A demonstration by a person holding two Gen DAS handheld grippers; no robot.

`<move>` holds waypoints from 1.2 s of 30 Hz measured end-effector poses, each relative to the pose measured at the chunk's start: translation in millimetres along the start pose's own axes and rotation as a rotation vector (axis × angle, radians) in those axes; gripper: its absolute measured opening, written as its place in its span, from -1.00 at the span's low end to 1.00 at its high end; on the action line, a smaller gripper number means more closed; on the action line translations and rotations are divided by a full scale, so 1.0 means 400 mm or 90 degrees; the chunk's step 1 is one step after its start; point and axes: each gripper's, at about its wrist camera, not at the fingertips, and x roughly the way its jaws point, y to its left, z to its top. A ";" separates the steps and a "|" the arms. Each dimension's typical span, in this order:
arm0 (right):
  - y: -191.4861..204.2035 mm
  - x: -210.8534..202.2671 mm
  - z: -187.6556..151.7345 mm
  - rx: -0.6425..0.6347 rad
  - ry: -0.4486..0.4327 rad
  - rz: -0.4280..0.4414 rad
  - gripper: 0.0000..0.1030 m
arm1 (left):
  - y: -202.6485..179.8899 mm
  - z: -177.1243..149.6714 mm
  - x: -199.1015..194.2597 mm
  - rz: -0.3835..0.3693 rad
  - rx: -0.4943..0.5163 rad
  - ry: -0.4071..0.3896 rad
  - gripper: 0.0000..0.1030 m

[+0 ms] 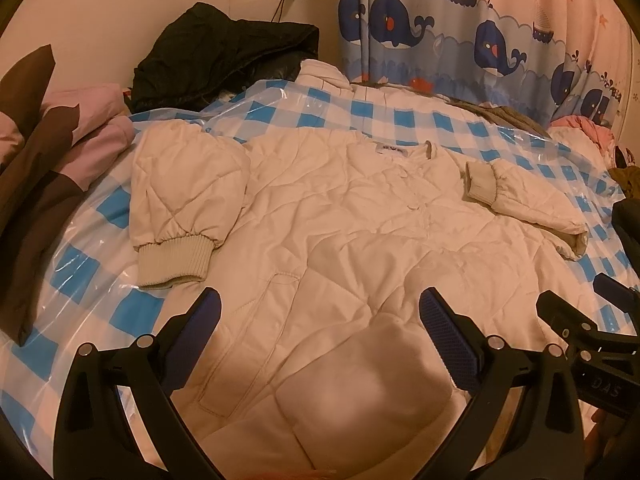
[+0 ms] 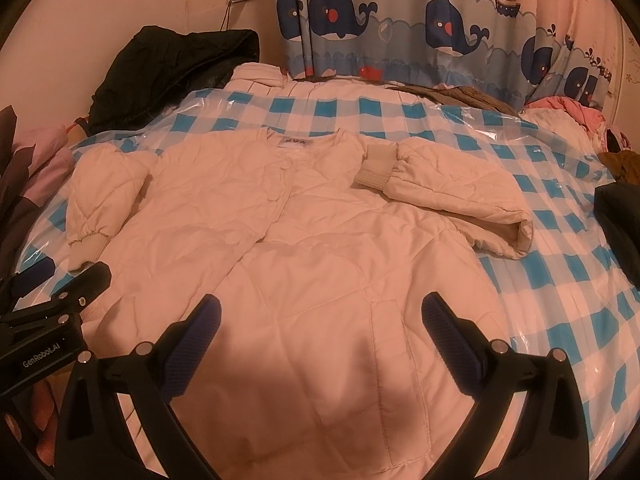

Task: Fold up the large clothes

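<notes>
Left claw [image 1: 320, 308]: black plastic frame, two curved arms fanning out from 6 o'clock, silver round pivot screws on each arm. Fingers [image 1: 448, 344] carried dark blue pads with fine grid texture. Right claw [image 2: 320, 316]: same build, black arms, silver screws, blue textured pads [image 2: 196, 340]. Left claw's black body, seen at 9 o'clock in the right wrist view, had white "GenRobot.AI" lettering. Right claw's body, at 3 o'clock in the left wrist view, showed embossed "DAS".

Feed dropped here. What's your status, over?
Both claws open, left claw and right claw empty above hem. Cream jacket flat on checkered cover, right sleeve folded in. Nothing obstructing.
</notes>
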 end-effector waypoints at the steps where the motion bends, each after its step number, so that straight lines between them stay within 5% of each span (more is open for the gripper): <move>1: 0.000 0.001 -0.002 0.000 0.000 0.000 0.87 | -0.001 0.000 0.000 0.000 0.000 0.000 0.85; 36: 0.016 0.013 -0.009 -0.006 0.009 -0.003 0.87 | 0.003 0.002 0.001 0.000 0.001 0.001 0.85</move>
